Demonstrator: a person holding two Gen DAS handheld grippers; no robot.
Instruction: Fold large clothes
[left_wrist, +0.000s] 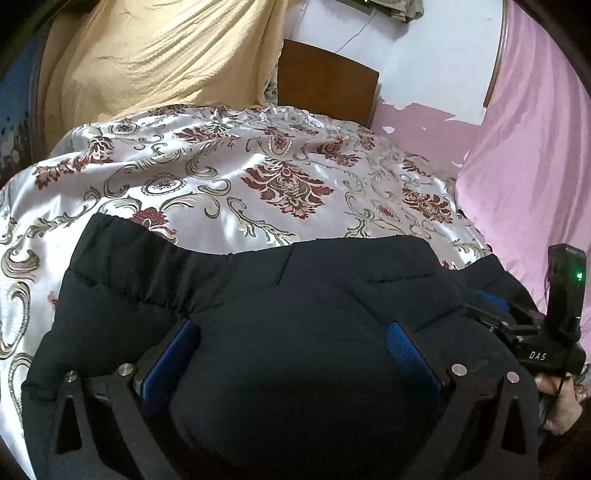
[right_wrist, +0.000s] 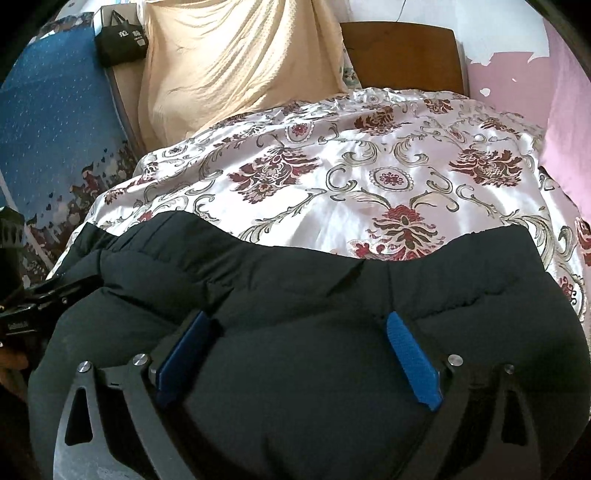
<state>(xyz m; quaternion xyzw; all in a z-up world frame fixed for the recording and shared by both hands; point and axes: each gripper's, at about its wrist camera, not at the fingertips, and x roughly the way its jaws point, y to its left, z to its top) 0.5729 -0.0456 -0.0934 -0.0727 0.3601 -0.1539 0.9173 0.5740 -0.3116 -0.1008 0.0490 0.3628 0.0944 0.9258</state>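
Lying across the bed (right_wrist: 388, 166) with its long edge sideways, the black padded garment (right_wrist: 295, 295) bulges between the spread fingers of both the left gripper (left_wrist: 291, 345) and right gripper (right_wrist: 299, 332), neither visibly clenched.

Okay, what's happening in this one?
A person is working on a black padded garment laid on a bed with a floral satin cover, one handheld gripper on each side. The left gripper and right gripper both sit over puffy folds of it, jaws wide, the fabric bulging between the blue pads. Whether the pads press on it I cannot tell.
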